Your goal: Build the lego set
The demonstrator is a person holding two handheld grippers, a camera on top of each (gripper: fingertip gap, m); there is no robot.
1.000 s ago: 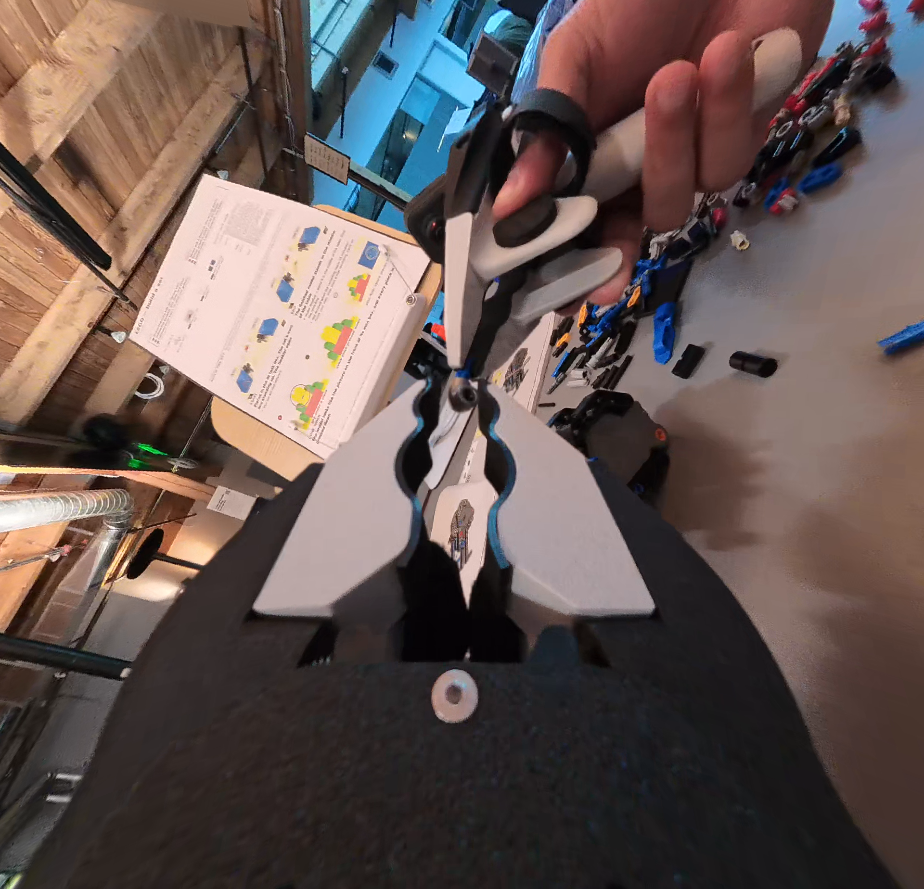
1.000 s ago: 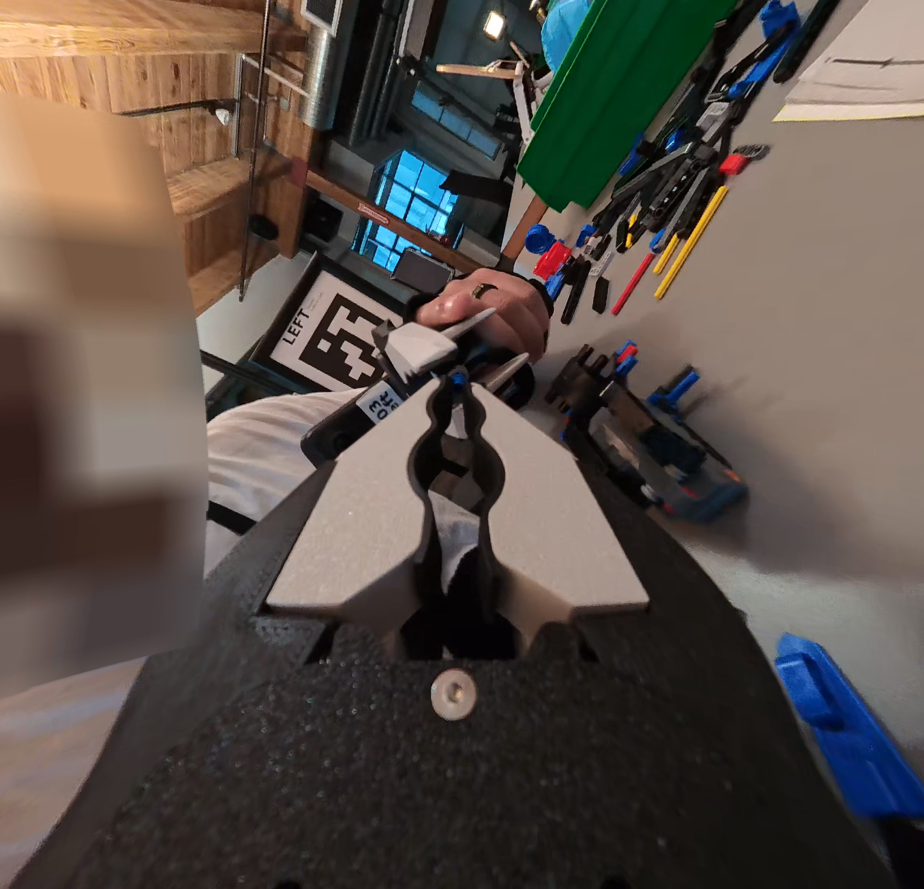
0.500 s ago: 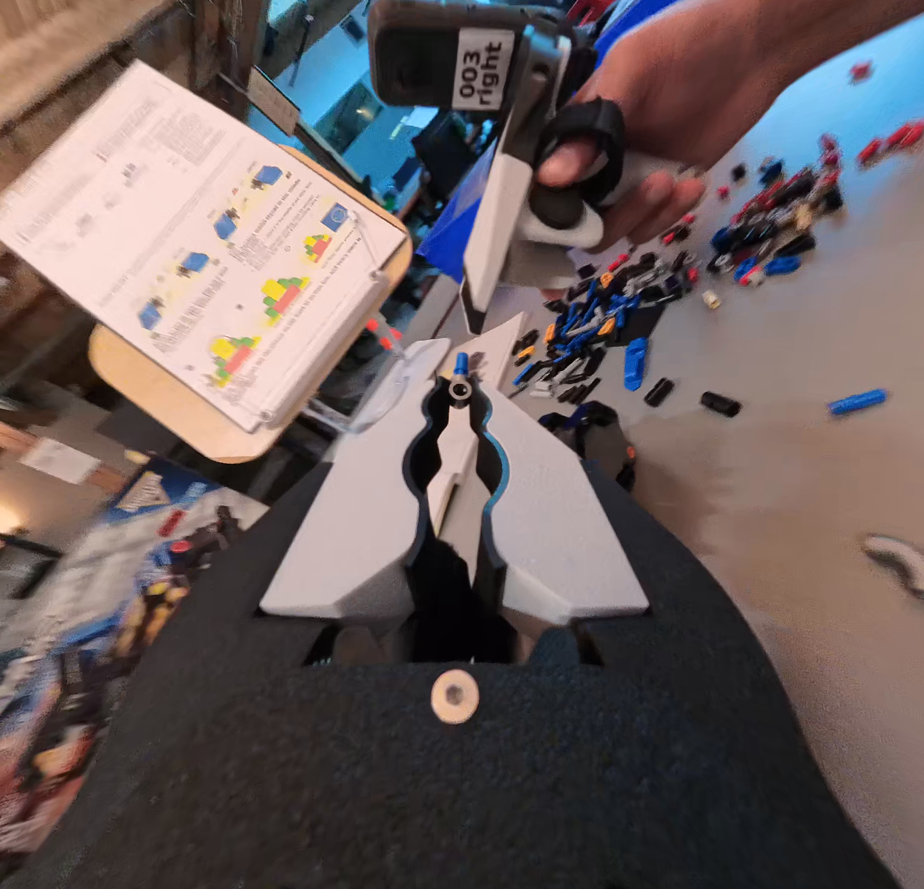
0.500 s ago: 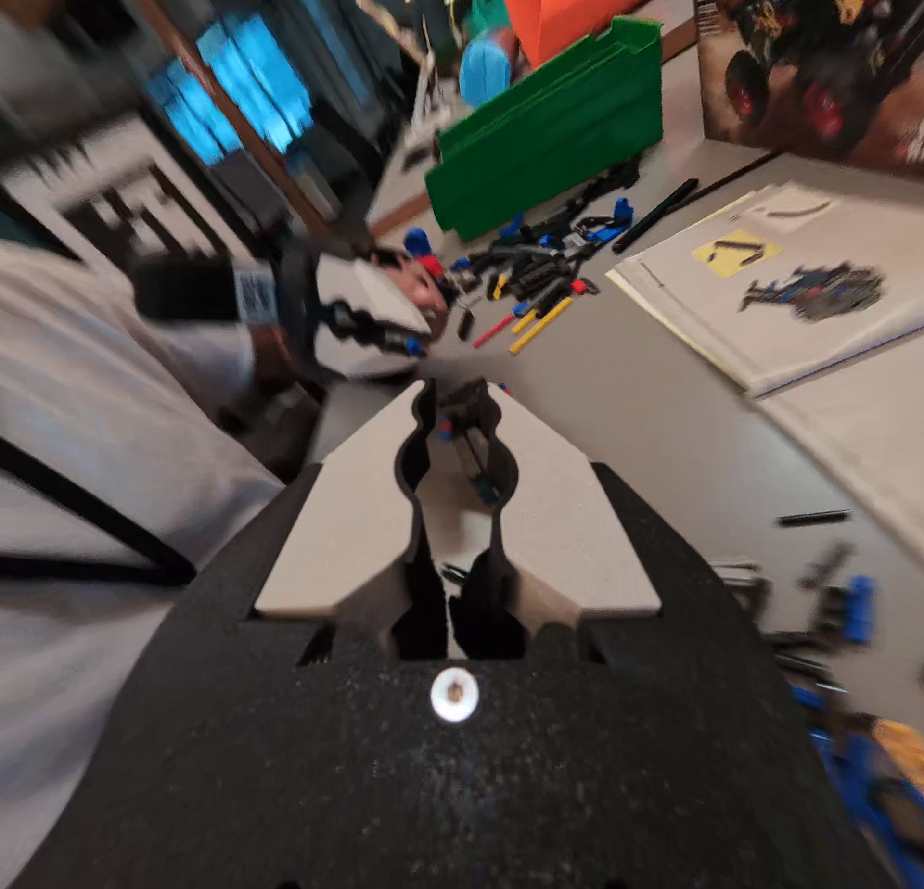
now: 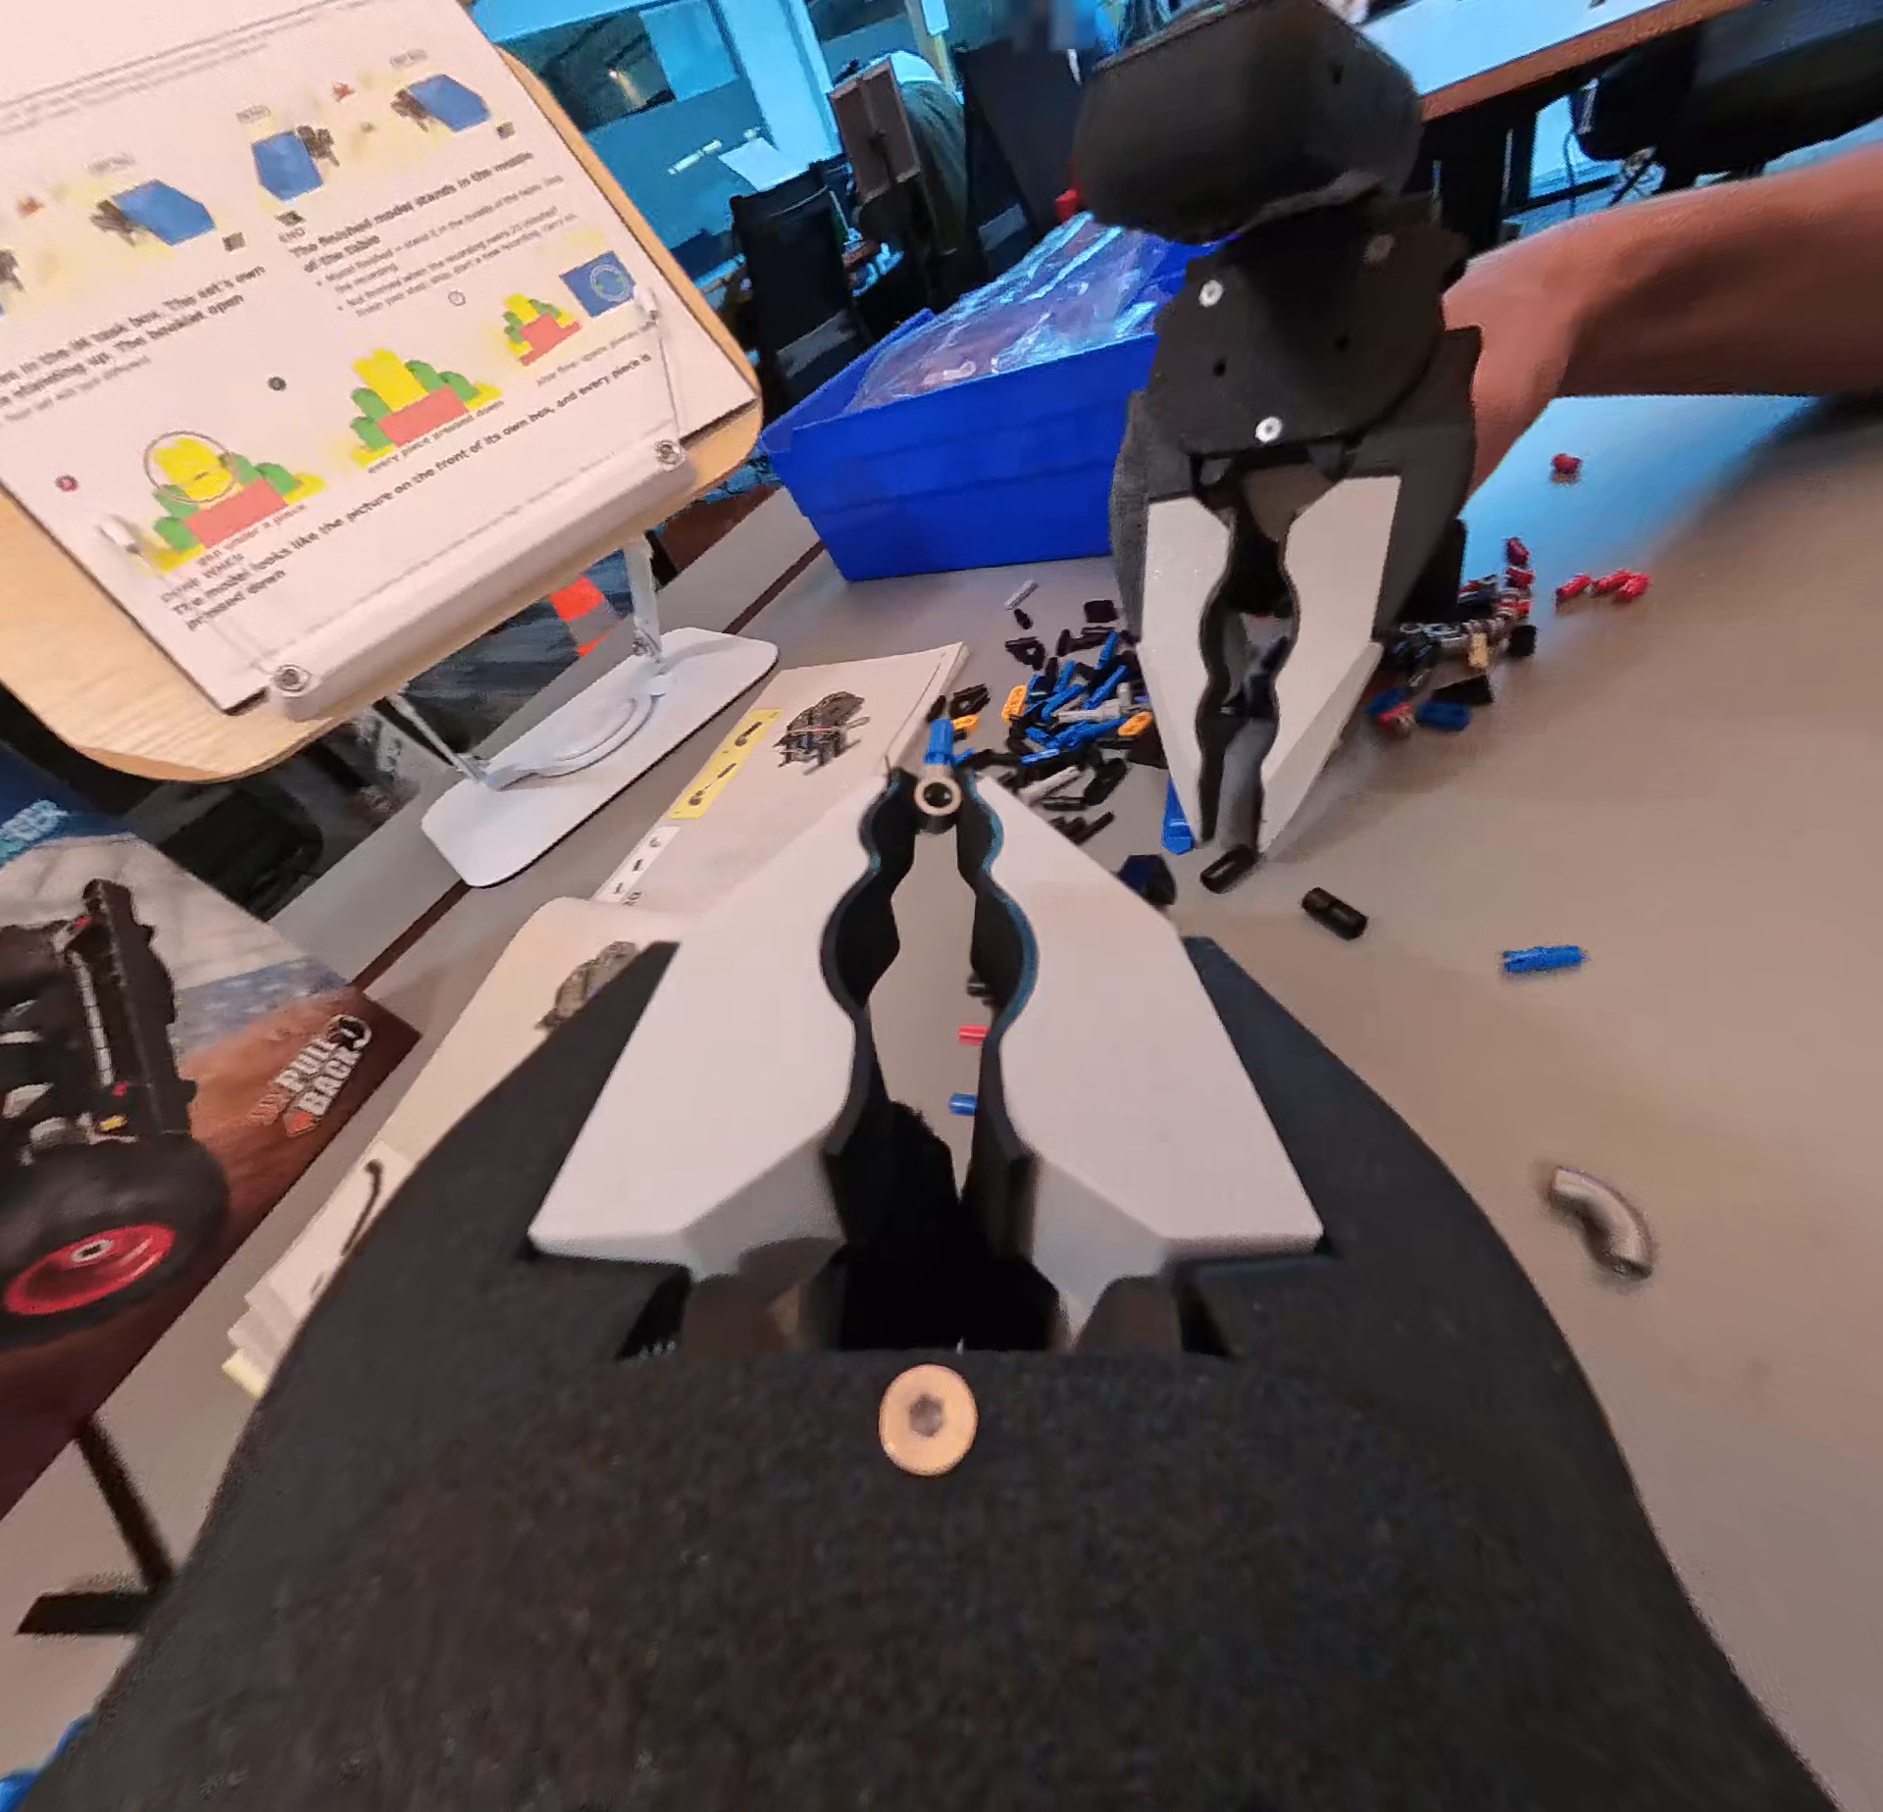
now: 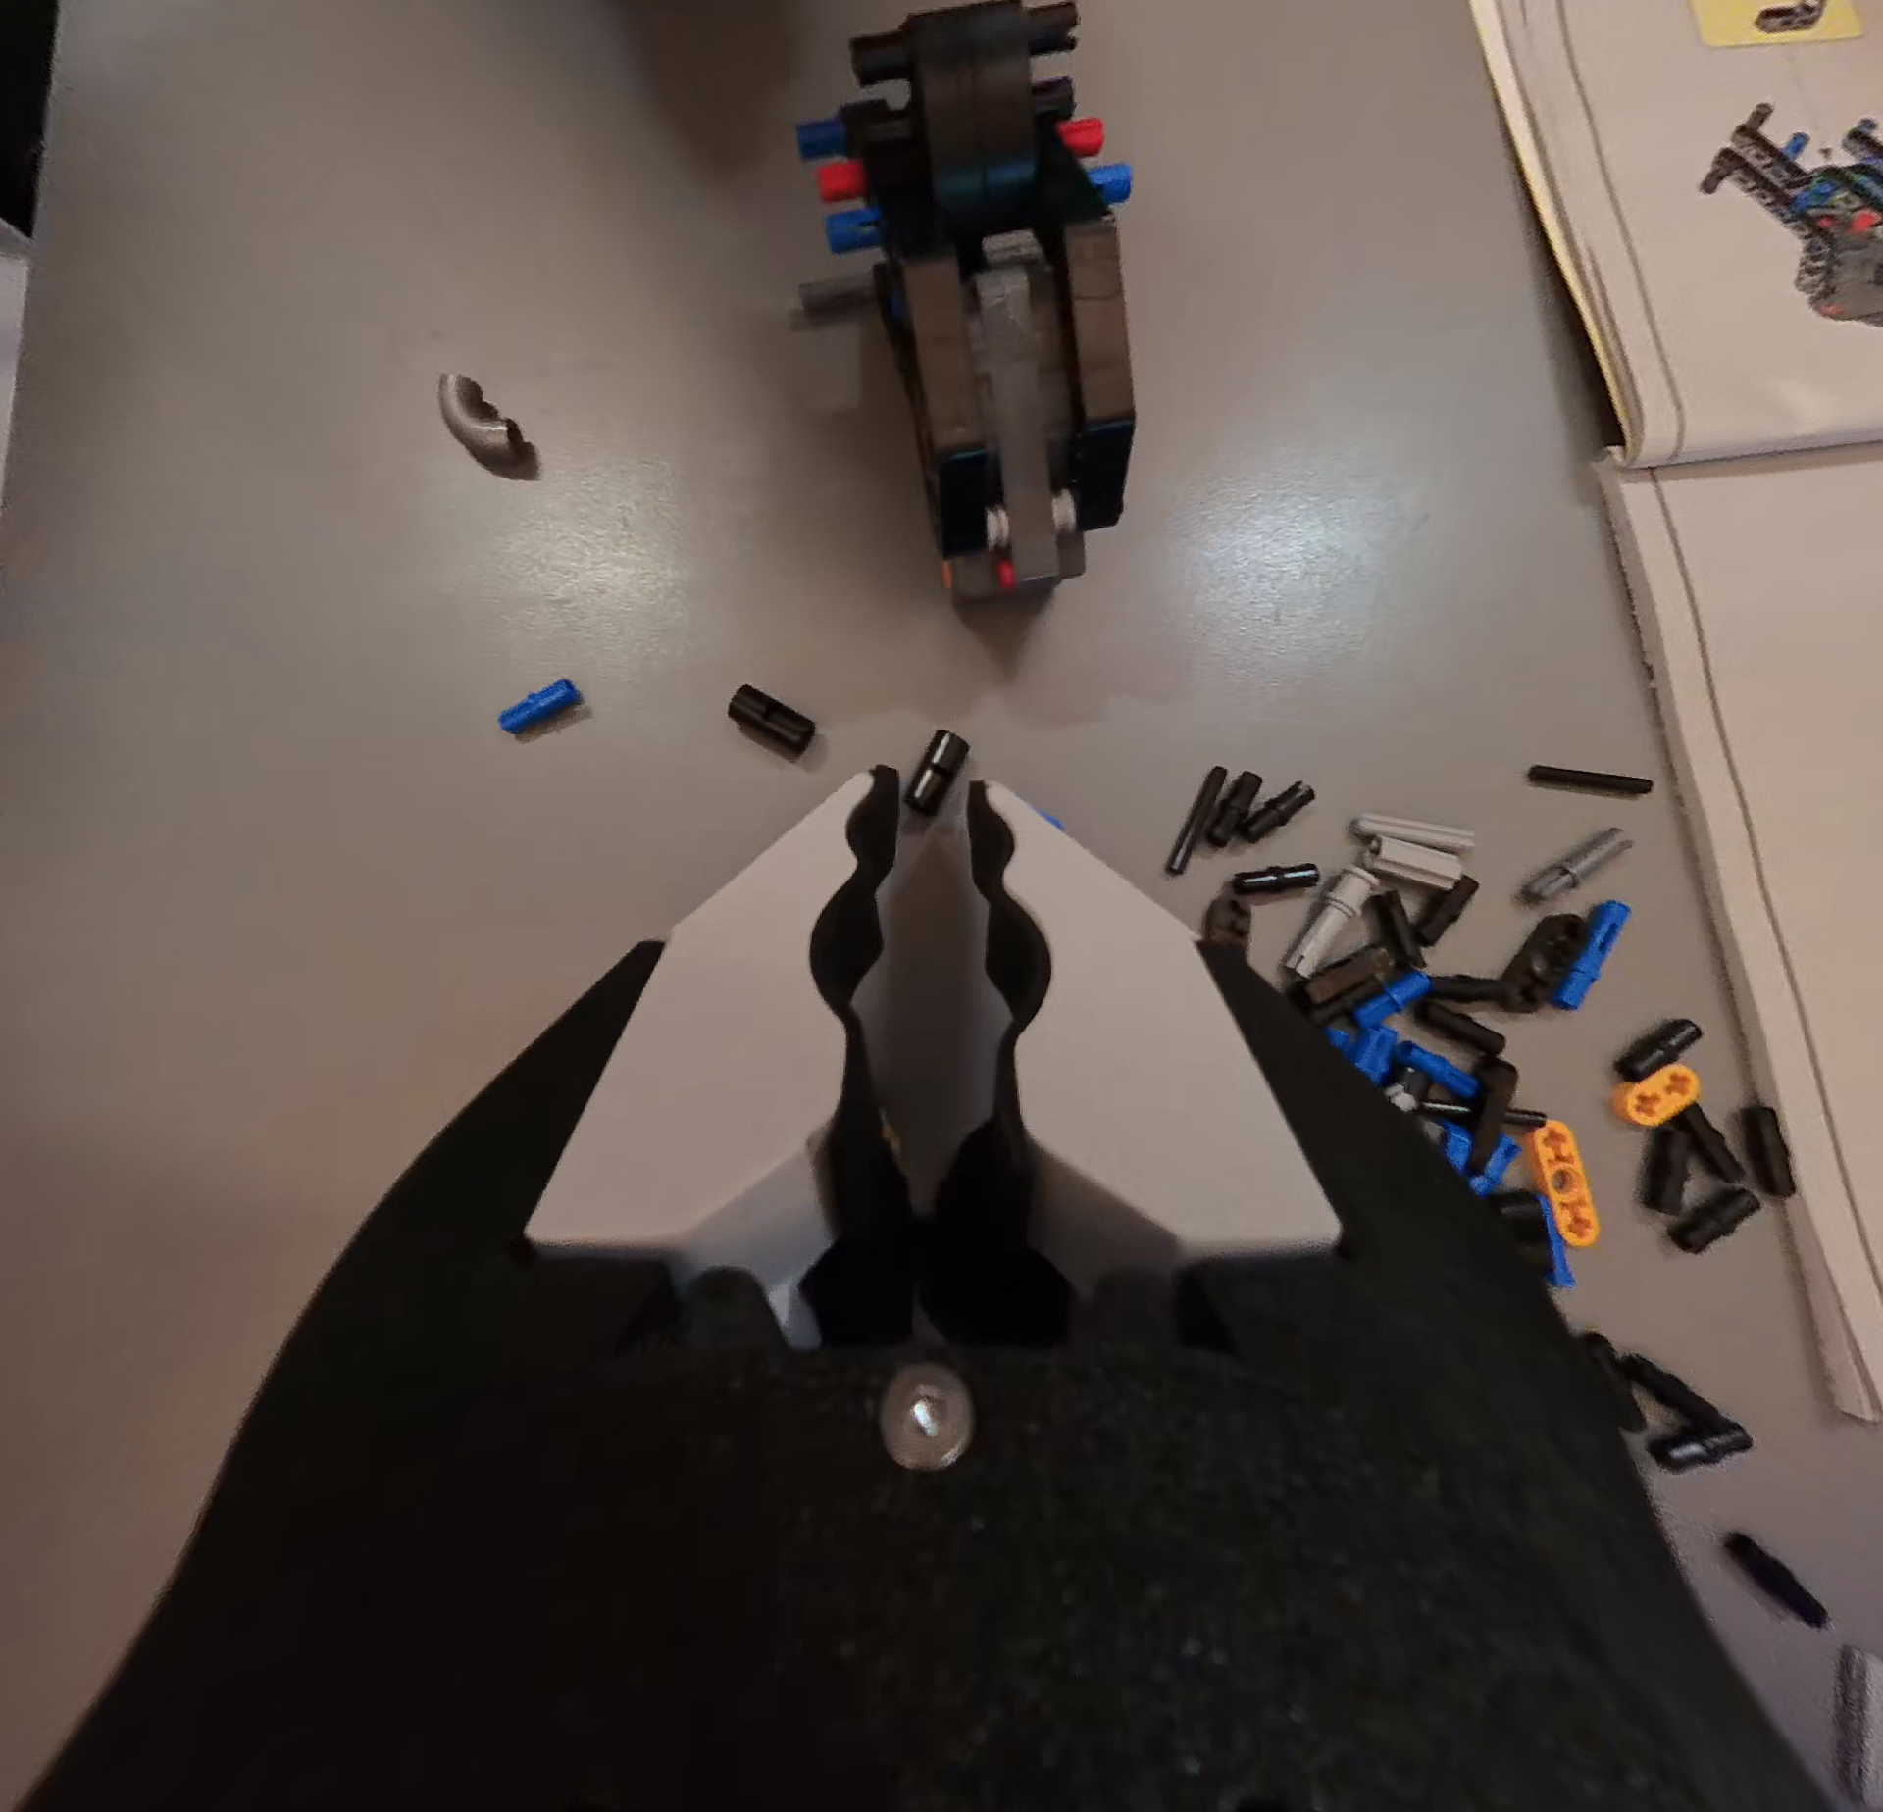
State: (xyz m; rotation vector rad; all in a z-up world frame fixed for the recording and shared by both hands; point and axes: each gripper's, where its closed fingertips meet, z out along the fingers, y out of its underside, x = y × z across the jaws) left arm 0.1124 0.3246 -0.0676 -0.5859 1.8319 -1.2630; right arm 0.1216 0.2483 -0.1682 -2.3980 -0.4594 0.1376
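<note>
A grey table holds a white stand with a picture sheet. Behind the stand sits a blue bin. Far behind it are dark chairs.
</note>
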